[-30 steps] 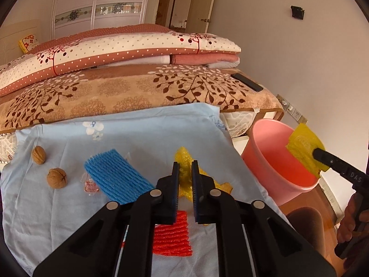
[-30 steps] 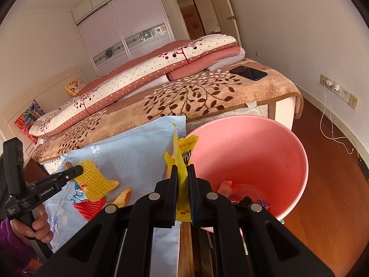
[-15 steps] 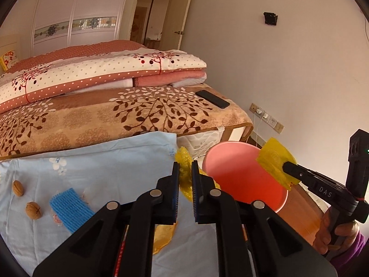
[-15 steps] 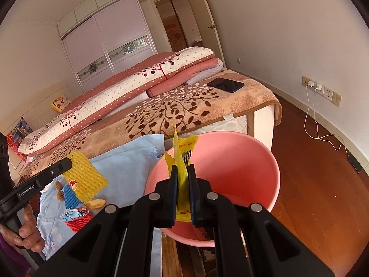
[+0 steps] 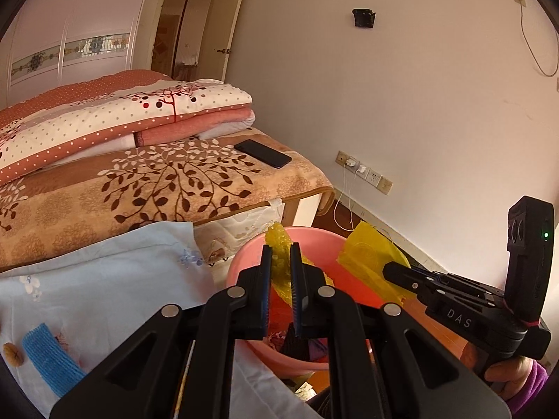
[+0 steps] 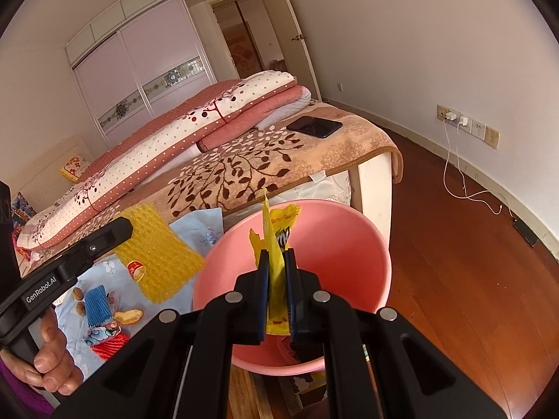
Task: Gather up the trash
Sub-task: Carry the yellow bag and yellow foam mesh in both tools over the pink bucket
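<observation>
Yellow foam netting (image 5: 279,262) sits pinched between the pads of my left gripper (image 5: 280,272), and through the left wrist camera I see it hanging just over the near rim of the pink bucket (image 5: 244,262). My right gripper (image 5: 391,269) reaches in from the right side, clenched on a yellow wrapper (image 5: 370,258) above the bucket's far rim. Dark scraps already lie at the bucket's bottom. On the pale blue cloth (image 5: 104,279), near its left edge, a blue foam net (image 5: 49,356) and a walnut (image 5: 13,353) wait

From the right wrist camera, the yellow wrapper (image 6: 276,279) stands upright in my right gripper (image 6: 277,279), well inside the bucket's (image 6: 349,244) mouth. My left gripper (image 6: 122,227) comes in from the left, and its netting (image 6: 157,255) looks to hang beside the bucket's left rim, over the edge of the cloth (image 6: 202,227). A red foam net (image 6: 108,344) and an orange peel (image 6: 129,316) lie further back on the cloth

I judge this the drop step. The wrapper can be let go now; the netting may want carrying a little further over the opening first, since light foam can drift or cling to the pads
</observation>
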`<state>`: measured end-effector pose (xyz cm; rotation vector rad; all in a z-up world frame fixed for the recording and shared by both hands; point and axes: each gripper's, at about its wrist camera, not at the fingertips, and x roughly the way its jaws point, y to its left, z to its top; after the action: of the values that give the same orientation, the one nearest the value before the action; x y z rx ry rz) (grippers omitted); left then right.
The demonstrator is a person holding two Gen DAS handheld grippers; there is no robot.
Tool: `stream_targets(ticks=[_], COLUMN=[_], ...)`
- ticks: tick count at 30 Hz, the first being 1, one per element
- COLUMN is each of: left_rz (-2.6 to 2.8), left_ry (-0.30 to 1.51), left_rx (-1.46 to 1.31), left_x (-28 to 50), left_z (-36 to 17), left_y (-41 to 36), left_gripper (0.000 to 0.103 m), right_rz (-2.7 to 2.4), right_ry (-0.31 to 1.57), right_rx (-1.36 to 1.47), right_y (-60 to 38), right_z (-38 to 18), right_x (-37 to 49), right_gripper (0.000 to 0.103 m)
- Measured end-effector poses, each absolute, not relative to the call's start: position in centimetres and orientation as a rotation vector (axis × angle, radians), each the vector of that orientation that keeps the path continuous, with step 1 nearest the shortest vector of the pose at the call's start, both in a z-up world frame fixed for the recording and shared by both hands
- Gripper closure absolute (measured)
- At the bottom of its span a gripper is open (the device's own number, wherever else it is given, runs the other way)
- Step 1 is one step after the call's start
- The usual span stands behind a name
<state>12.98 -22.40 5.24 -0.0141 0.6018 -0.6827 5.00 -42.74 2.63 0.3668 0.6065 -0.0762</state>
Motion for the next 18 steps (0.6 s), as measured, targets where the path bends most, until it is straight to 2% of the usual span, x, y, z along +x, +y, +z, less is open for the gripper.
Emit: stream_targets(ticks=[18], left_rz=[-0.783], left_ry=[0.607], left_rx=[0.027], left_x=[14.7], left_z=[3.3], left_y=[-27.3], left_gripper=[0.093], right_rz=[-0.139], right_ry=[0.621], right_rx=[0.357], right_y=[-43.3], right_z=[3.0], right_x=[4.5], right_gripper=[0.095])
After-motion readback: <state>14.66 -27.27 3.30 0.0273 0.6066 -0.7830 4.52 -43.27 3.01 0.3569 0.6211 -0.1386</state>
